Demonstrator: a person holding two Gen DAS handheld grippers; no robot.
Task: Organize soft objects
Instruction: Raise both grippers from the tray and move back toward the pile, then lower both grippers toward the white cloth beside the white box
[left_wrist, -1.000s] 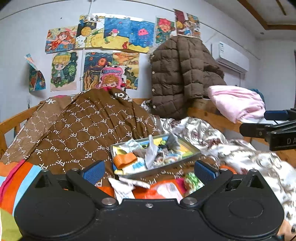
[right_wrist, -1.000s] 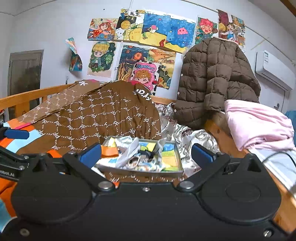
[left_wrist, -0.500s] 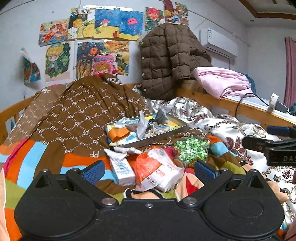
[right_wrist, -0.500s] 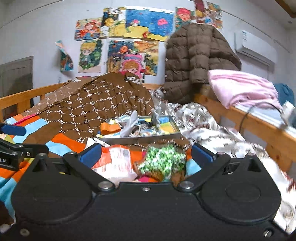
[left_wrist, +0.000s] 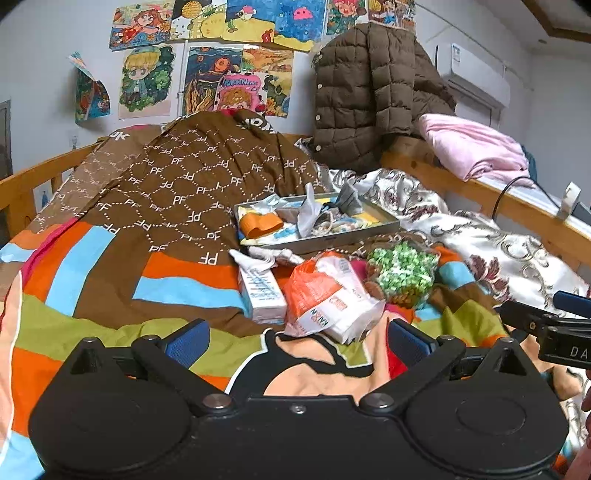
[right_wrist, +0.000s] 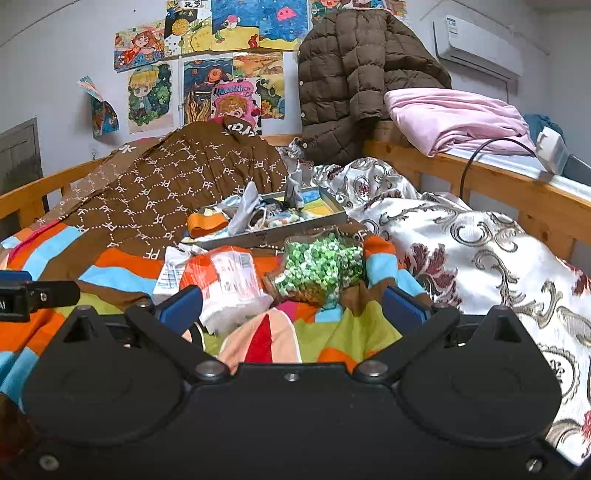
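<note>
On the striped bedspread (left_wrist: 110, 280) lie an orange-and-white tissue pack (left_wrist: 328, 295), a small white carton (left_wrist: 260, 291) and a bag of green-and-white sweets (left_wrist: 400, 271). Behind them sits a grey tray (left_wrist: 332, 242) filled with wrappers and an orange roll (left_wrist: 258, 223). My left gripper (left_wrist: 297, 341) is open, just short of the tissue pack. The right gripper (right_wrist: 291, 308) is open too, with the tissue pack (right_wrist: 227, 280) by its left finger and the sweets bag (right_wrist: 321, 266) ahead. The tray (right_wrist: 273, 234) lies further back.
A brown patterned quilt (left_wrist: 177, 188) is heaped at the back left, a white floral cover (right_wrist: 480, 258) on the right. Wooden bed rails (right_wrist: 480, 181) border both sides. A brown puffer jacket (left_wrist: 369, 96) and a pink blanket (left_wrist: 476, 144) hang at the head end.
Both grippers have pulled back and tilted down from the tray. The tissue pack, carton and sweets bag have come into view in front of the fingers. Both stay open.
</note>
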